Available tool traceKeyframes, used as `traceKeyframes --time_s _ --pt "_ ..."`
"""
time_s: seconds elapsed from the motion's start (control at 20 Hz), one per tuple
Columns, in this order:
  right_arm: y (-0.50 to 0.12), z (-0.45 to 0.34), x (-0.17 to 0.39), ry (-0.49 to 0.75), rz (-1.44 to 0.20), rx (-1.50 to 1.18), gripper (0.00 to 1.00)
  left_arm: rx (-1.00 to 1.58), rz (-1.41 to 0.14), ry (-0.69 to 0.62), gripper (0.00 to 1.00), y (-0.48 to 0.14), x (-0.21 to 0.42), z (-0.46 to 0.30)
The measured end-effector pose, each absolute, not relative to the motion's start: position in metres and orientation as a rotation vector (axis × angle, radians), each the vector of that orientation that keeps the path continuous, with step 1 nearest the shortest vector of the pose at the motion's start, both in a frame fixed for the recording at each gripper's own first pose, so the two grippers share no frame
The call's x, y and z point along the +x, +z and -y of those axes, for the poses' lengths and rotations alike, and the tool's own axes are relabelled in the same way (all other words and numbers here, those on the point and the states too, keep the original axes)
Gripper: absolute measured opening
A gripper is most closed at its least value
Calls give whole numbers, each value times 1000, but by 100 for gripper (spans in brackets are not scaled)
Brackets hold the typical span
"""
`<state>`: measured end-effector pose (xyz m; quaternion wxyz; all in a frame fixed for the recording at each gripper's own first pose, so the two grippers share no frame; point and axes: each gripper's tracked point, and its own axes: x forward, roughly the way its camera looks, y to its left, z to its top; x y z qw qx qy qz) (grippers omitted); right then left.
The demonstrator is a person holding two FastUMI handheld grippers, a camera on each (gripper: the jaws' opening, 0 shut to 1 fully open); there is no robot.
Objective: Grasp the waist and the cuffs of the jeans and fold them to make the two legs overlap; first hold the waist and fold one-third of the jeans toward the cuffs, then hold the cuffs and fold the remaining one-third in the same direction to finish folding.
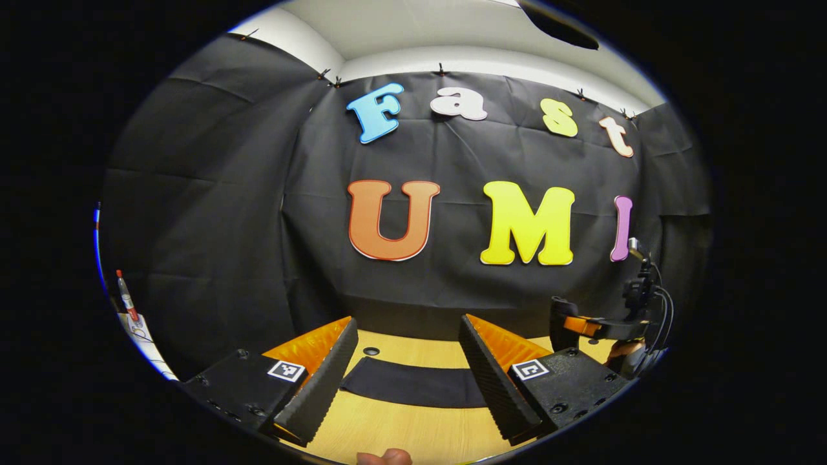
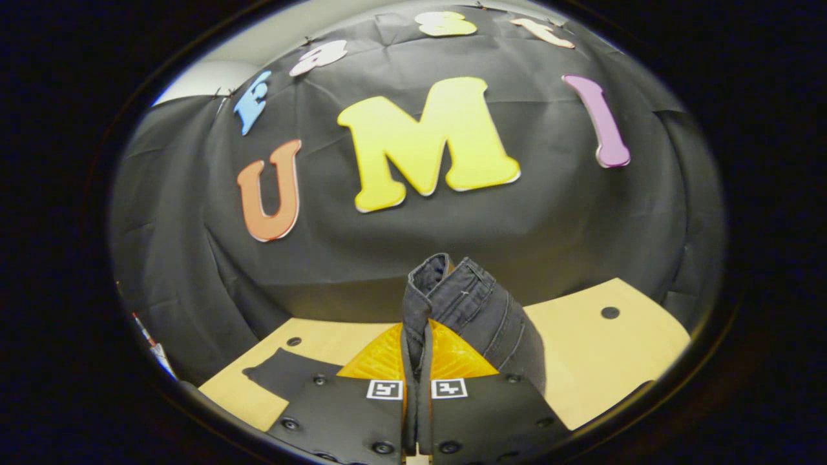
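Right hand-held gripper [image 2: 418, 361] clamped on jeans [image 2: 465, 303] edge, lifted over table [image 2: 601, 361]; left hand-held gripper [image 1: 407, 381] open, empty, facing flat jeans strip lying crosswise just ahead.

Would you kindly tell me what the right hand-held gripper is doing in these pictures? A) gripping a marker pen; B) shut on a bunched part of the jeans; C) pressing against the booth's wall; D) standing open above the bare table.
B: in the right gripper view, the right hand-held gripper has both fingers pressed together on a raised fold of the jeans.
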<state>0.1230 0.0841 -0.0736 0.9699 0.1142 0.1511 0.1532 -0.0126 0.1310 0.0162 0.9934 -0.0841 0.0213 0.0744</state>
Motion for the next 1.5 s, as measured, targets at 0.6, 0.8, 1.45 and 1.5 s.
traceKeyframes --time_s 0.6,0.8,1.45,1.5 --pt "-231 -195 98 387 -558 47 0 -209 -86 242 100 -5 -31 -169" --pt "-260 -205 93 399 -600 4 3 -232 -95 267 99 -12 -31 -175" --pt "-156 -230 80 558 -388 -46 96 -486 -152 264 98 -71 19 -184" --pt "-138 -222 82 552 -353 -43 96 -545 -172 254 99 -82 27 -181"
